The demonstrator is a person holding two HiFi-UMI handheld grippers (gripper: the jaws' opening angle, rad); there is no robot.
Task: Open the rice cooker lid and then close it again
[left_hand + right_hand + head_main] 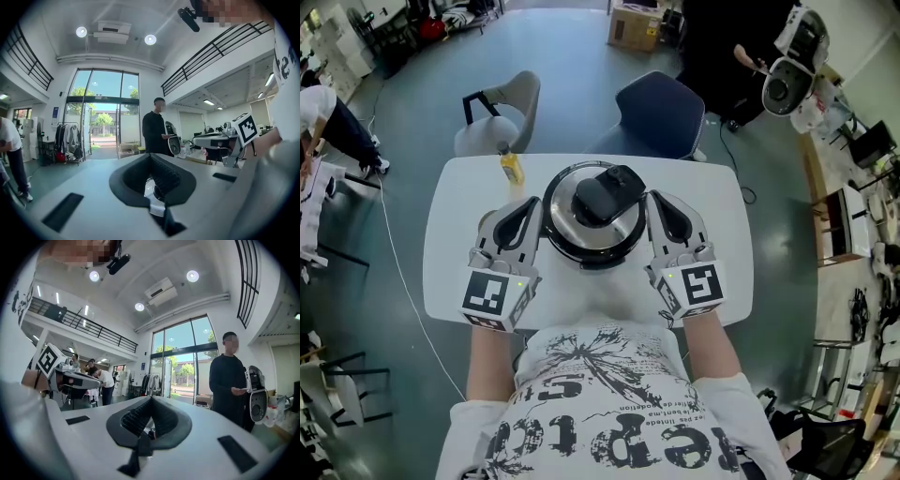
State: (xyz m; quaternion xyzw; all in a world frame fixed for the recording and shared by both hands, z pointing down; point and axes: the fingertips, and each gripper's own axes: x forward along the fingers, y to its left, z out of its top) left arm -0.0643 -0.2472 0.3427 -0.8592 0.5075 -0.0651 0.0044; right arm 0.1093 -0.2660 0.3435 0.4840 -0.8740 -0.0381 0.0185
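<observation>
The rice cooker (592, 214) stands in the middle of the white table (455, 248), its steel lid down and a black handle (607, 192) on top. My left gripper (530, 206) lies level against the cooker's left side, jaws shut with nothing between them. My right gripper (659, 202) lies by the cooker's right side, also shut and holding nothing. In the left gripper view the black pads (164, 176) meet in front of the camera. The pads (140, 420) are likewise pressed together in the right gripper view. Neither gripper view shows the cooker.
A small yellow bottle (513, 169) stands on the table behind the left gripper. A grey chair (502, 117) and a blue chair (661, 114) stand beyond the far edge. A person in black (229, 380) stands further back holding another white appliance (787, 70).
</observation>
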